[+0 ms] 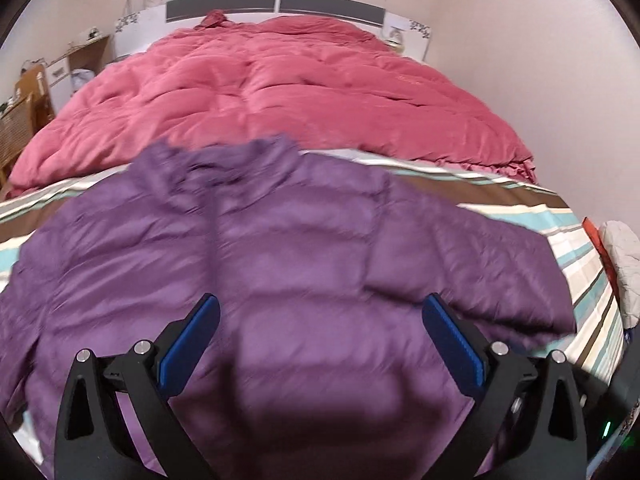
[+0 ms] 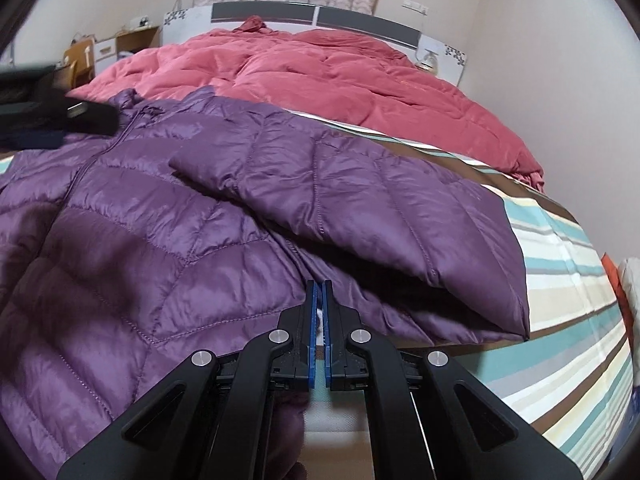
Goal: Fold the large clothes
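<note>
Right wrist view shows my right claw (image 2: 319, 292) pressed together at the purple jacket (image 2: 168, 232) on the bed (image 2: 568, 312) (right sleeve folded across), while my left claw (image 1: 320, 316) hangs spread apart above it.

no legible text or labels anywhere

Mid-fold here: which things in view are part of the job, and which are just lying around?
In the job:
- purple down jacket, spread on the striped sheet
- its sleeve, folded across the body
- left hand-held gripper, open
- right hand-held gripper, shut at the jacket's edge

Lying about:
- pink quilt
- bedside cabinet
- white padded item beside the bed
</note>
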The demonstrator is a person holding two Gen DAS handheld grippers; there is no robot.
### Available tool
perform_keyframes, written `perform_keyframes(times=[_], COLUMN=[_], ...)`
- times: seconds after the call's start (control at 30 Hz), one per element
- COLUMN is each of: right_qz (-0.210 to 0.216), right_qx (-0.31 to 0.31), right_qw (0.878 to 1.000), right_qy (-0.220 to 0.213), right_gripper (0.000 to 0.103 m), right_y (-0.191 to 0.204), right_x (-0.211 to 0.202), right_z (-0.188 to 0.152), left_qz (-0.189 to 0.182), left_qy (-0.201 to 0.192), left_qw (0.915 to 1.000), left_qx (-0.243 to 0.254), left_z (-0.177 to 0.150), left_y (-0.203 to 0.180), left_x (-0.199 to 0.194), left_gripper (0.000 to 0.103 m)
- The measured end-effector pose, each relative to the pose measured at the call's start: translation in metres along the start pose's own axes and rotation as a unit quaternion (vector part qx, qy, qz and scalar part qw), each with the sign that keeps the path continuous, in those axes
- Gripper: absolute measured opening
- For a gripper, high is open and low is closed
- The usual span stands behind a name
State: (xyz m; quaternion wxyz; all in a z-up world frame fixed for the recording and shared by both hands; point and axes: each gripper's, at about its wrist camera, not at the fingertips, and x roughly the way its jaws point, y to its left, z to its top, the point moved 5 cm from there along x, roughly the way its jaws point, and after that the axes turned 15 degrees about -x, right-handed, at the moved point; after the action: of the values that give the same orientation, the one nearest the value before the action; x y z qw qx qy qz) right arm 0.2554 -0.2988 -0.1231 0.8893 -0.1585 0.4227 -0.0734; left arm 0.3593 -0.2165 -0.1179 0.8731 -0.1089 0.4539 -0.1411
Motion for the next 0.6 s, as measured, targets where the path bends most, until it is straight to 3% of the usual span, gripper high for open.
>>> perform_keyframes(times=[0.2,0.3,0.37,0.4,0.47,0.6], right_qz=[-0.006,-0.012,-0.014,-0.015,-0.012,-0.006], right_qx=[0.013,0.007,0.006,0.006,0.009,0.016], right_qw=[1.0,1.0,1.0,1.0,1.0,1.0], right_qy=[0.0,0.001,0.004,0.006,0.009,0.006], right_gripper=[0.001,0.001,0.001,0.001,0.001,0.001], right_y=[-0.005,-0.002,-0.001,0.0,-0.001,-0.003], right_x=[0.003,0.004,0.006,0.006,0.008,0.009], right_z=[-0.002,-0.003,-0.003,-0.003,-0.004,-0.004], left_qz=[-0.031,-0.042,-0.052,-0.063,-0.09,-0.091], left_qy=[0.029,0.05,0.069,0.077,0.077,0.045], left_qw=[0.999,0.9975,0.996,0.9949,0.9929,0.9944], left_qx=[0.016,0.026,0.025,0.016,-0.01,-0.03], left_z=[-0.001,-0.009,-0.013,-0.016,-0.016,-0.01], left_y=[-0.038,-0.046,-0.049,-0.048,-0.042,-0.023], left_x=[0.036,0.055,0.066,0.07,0.065,0.045], left_gripper=[0.076,0.06,0.031,0.026,0.018,0.016])
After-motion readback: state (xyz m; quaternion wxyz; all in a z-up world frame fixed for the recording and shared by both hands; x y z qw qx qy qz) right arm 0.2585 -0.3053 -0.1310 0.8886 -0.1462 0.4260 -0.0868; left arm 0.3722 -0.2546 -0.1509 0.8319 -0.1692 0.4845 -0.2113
